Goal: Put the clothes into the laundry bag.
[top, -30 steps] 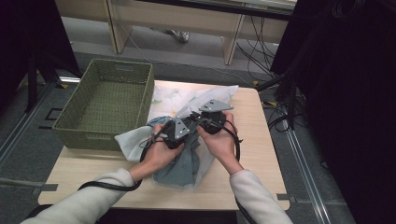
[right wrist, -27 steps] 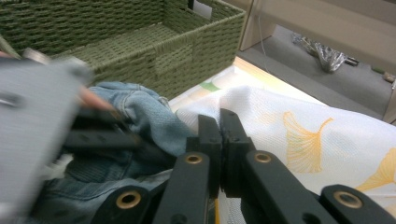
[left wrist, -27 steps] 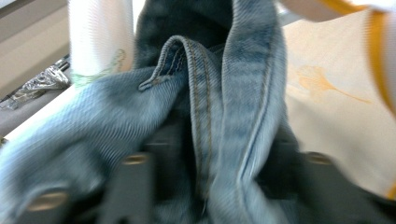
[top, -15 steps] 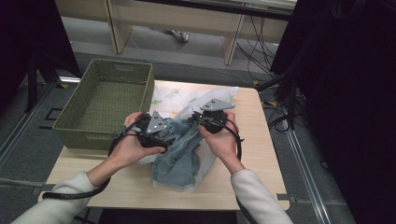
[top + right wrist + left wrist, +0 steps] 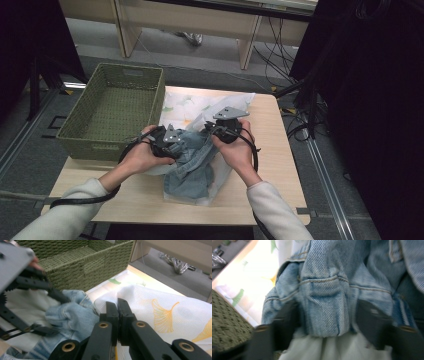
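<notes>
A light-blue denim garment [image 5: 192, 165] lies crumpled on a white cloth with yellow and green leaf prints [image 5: 200, 105] in the middle of the table. My left gripper [image 5: 172, 145] is open, its jaws standing either side of a hemmed denim fold [image 5: 324, 302]. Close to its right, my right gripper [image 5: 211, 131] is shut on a raised edge of the white cloth [image 5: 162, 305]. In the right gripper view the shut jaws [image 5: 117, 302] meet the cloth's peak. The left gripper [image 5: 50, 312] shows there at the left, astride the denim [image 5: 72, 315].
A green woven basket [image 5: 115, 75] stands at the table's left, its wall right behind both grippers [image 5: 75, 255]. Bare wooden table [image 5: 270, 165] lies to the right and front. Beyond the far edge are desk legs, cables and floor.
My left gripper swung out to the left, then came back right onto the denim fold. The right gripper has stayed almost where it was, shut.
</notes>
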`<state>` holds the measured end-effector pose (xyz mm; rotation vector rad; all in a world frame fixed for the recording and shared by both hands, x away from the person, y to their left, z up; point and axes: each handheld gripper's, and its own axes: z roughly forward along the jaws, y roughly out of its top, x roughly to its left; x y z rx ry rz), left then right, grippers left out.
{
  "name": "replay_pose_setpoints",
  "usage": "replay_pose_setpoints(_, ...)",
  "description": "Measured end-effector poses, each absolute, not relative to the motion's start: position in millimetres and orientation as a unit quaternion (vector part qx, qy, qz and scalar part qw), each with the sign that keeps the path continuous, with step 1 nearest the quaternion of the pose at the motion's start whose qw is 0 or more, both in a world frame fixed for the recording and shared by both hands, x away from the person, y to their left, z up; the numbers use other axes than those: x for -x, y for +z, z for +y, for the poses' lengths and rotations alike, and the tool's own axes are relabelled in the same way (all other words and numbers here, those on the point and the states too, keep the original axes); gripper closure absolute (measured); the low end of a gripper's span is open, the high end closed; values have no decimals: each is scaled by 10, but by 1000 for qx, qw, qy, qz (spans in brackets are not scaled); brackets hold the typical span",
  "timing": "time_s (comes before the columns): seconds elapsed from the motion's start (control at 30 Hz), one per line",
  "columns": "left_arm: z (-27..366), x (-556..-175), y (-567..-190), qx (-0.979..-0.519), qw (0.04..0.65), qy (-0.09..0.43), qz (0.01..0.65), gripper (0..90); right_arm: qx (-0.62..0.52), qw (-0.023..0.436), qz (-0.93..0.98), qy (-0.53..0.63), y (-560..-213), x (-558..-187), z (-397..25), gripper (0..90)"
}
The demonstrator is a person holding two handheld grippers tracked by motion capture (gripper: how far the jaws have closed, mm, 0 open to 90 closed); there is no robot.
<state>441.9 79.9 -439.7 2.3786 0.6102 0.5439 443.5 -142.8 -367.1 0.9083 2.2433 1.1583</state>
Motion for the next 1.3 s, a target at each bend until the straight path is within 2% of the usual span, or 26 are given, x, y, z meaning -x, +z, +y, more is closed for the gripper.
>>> replay_pose_setpoints(0.17,727,-4458,-4473,-908,292,186,235,712,-321,228,819,418,-3684,-4448,-1424,900)
replay_pose_setpoints(0.27,705,-4423,-4444,-908,291,177,245,788,-324,229,819,415,-3687,-4446,-1425,900)
replay_pose_setpoints(0.47,766,-4268,-4158,-875,362,127,295,803,-333,236,814,413,-3690,-4450,-1436,900)
replay_pose_setpoints(0.77,565,-3970,-4034,-848,437,74,289,803,-339,238,811,414,-3687,-4442,-1430,900)
replay_pose_setpoints(1.0,479,-3999,-4047,-821,480,64,302,804,-336,239,809,418,-3671,-4416,-1407,900)
replay_pose_setpoints(1.3,444,-4093,-4033,-786,513,94,332,804,-340,239,801,432,-3645,-4391,-1392,900)
